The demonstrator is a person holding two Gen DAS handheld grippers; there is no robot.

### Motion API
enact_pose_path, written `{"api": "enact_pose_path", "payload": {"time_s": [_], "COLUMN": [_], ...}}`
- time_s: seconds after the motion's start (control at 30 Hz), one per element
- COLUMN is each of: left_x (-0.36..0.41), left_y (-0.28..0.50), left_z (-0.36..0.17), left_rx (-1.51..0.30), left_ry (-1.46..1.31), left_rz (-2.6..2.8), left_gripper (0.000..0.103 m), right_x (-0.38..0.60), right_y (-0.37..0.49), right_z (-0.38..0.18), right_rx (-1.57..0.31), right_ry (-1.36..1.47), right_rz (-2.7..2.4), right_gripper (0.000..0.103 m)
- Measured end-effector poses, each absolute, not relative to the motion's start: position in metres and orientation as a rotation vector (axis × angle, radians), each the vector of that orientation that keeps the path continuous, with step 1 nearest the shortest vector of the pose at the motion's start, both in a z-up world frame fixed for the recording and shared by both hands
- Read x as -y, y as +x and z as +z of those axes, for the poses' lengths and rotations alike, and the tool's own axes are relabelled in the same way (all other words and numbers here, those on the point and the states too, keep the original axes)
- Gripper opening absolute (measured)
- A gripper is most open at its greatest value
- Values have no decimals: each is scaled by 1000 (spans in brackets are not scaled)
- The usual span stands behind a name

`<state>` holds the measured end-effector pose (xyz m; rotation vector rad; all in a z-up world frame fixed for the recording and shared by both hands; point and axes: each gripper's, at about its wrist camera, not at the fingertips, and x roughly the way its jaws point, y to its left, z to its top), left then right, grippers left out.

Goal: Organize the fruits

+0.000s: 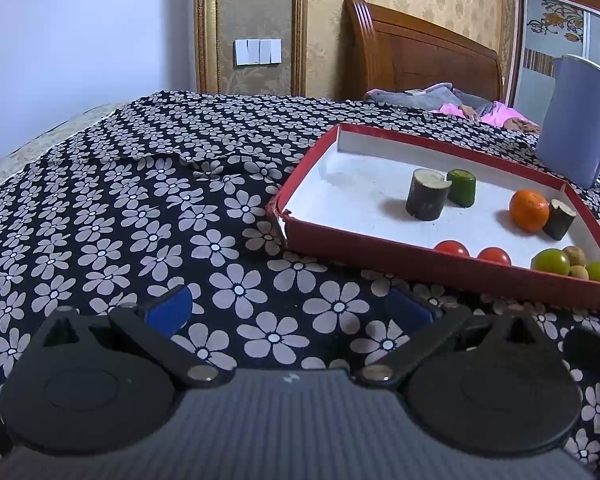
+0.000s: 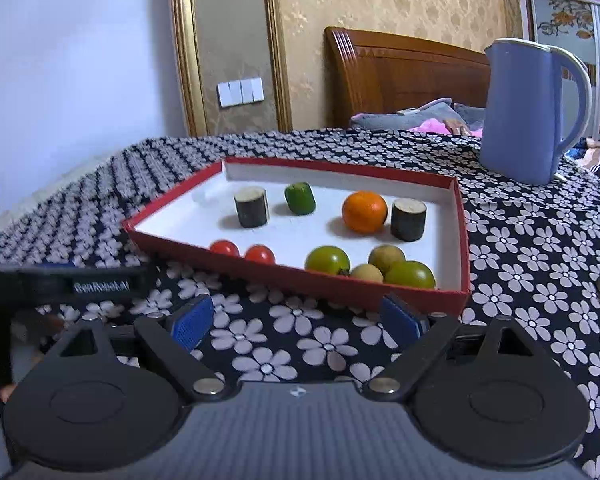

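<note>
- Hovering over the flower-print cloth (image 2: pixel 540 280) just short of the red tray (image 2: pixel 465 240), the right gripper (image 2: pixel 298 320) has its blue fingers (image 2: pixel 192 322) spread wide, with only cloth between them.
- The left gripper (image 1: pixel 288 312) hangs over the same cloth off the tray's near-left corner, its fingers (image 1: pixel 170 312) also released and holding no fruit.
- Along the tray's near wall lie two red tomatoes (image 2: pixel 242 251), then two green tomatoes (image 2: pixel 327 259) with two small tan fruits (image 2: pixel 386 258) huddled between them.
- Toward the tray's far wall stand a dark log-like cylinder (image 2: pixel 252 206), a small green cylinder (image 2: pixel 300 198), an orange (image 2: pixel 364 212), and a second dark cylinder (image 2: pixel 408 219) touching or almost touching the orange.
- Beyond the tray's far right corner stands a blue kettle (image 2: pixel 528 120).
- Behind the tray rises a wooden headboard (image 2: pixel 400 76).
</note>
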<state>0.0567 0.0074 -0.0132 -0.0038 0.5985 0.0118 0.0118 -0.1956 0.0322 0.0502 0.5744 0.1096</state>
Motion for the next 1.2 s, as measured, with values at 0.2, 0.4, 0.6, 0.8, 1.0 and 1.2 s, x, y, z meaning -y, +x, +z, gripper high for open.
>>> {"api": "enact_pose_path", "payload": {"time_s": [0.2,0.4,0.6,0.8,1.0,1.2], "left_x": [-6,-6,-6,-6,-5,-4], "left_y": [56,56,56,56,56,56], "left_z": [-13,-14,-14,-14,-14,-14], "left_rx": [-601,-603,-606,-608,-611,-611], "left_ry": [1,4,4,4,6,5], "left_rz": [-3,-11,-19,-29,-35,-38], "left_gripper": [103,103,103,103,103,103], "right_x": [194,193,189,193,194,195], "right_y": [19,28,28,28,29,29], "right_z": [26,18,13,11,10,10], "right_rx": [-635,-692,-694,-695,-697,-698], "right_ry": [30,7,-23,-1,13,18], "right_rz": [100,115,109,117,121,122], "right_gripper": [100,100,103,103,103,103]}}
